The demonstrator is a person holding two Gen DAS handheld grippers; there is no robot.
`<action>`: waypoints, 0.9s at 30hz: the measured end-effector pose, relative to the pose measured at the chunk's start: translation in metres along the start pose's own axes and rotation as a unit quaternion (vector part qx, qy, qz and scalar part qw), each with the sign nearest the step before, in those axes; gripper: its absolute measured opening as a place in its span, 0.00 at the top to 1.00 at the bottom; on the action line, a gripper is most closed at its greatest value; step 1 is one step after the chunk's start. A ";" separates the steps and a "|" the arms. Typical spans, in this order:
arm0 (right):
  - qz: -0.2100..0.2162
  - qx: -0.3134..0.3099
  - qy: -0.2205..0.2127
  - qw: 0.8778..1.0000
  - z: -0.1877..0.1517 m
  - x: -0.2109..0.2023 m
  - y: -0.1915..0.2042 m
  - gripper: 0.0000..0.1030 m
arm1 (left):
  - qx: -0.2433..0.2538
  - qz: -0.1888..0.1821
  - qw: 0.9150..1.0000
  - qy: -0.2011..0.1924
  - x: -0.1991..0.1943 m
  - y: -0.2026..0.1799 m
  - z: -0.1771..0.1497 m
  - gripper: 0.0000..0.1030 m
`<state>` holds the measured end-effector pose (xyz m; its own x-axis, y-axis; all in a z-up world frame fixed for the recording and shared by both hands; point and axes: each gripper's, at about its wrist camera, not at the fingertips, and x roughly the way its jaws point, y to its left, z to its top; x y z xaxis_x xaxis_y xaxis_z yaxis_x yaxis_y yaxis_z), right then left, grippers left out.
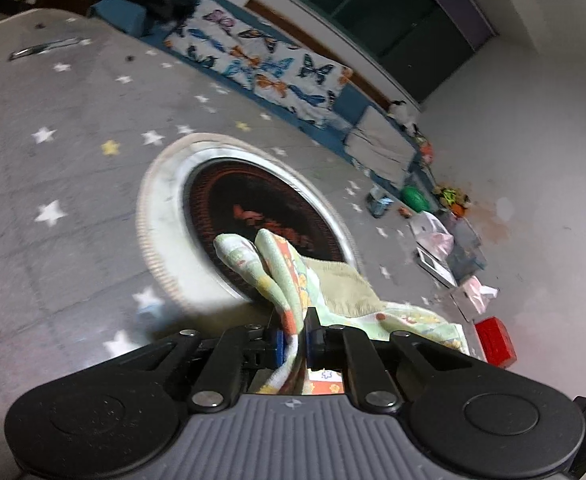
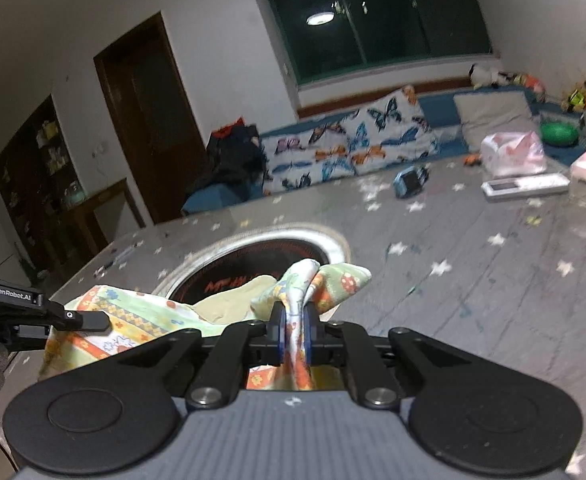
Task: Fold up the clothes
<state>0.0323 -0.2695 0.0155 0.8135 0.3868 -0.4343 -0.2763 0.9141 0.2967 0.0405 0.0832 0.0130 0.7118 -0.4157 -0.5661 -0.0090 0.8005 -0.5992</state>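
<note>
left cam: riding my left gripper [image 1: 293,340], tilting down, close | right cam: riding my right gripper [image 2: 293,338], facing the window [image 2: 377,20] | both sharing the round inset [image 1: 253,216], butterfly cushion [image 1: 265,68]

Each gripper, left [image 1: 293,344] and right [image 2: 293,338], has black linkage arms, silver rivets and blue pads. Behind them sits a ribbed grey body. The left one carries white "GenRobot.AI" lettering.

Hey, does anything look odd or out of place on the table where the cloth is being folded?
Yes: the green patterned cloth lies partly over a round built-in burner set into the star-print tabletop, an odd place to fold. The burner shows no glow.
</note>
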 end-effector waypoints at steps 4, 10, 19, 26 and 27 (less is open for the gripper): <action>-0.020 0.003 -0.020 1.000 0.008 -0.014 -0.010 0.93 | 0.018 -0.009 1.000 0.012 0.015 -0.020 0.001 0.90; -0.052 0.009 -0.036 0.998 0.015 -0.029 -0.029 0.93 | 0.044 -0.015 0.998 0.030 0.040 -0.048 0.001 0.90; -0.089 0.021 -0.051 0.995 0.021 -0.041 -0.054 0.93 | 0.084 -0.018 0.995 0.047 0.069 -0.087 0.001 0.90; -0.105 0.026 -0.055 0.993 0.025 -0.046 -0.070 0.93 | 0.110 -0.014 0.992 0.057 0.088 -0.111 0.000 0.90; -0.107 0.027 -0.056 0.992 0.026 -0.046 -0.072 0.93 | 0.112 -0.014 0.992 0.057 0.090 -0.115 0.001 0.90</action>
<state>0.0280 -0.3567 0.0366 0.9034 0.1663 -0.3952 -0.0662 0.9647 0.2548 0.1062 -0.0457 0.0309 0.6253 -0.4750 -0.6192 0.1755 0.8587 -0.4815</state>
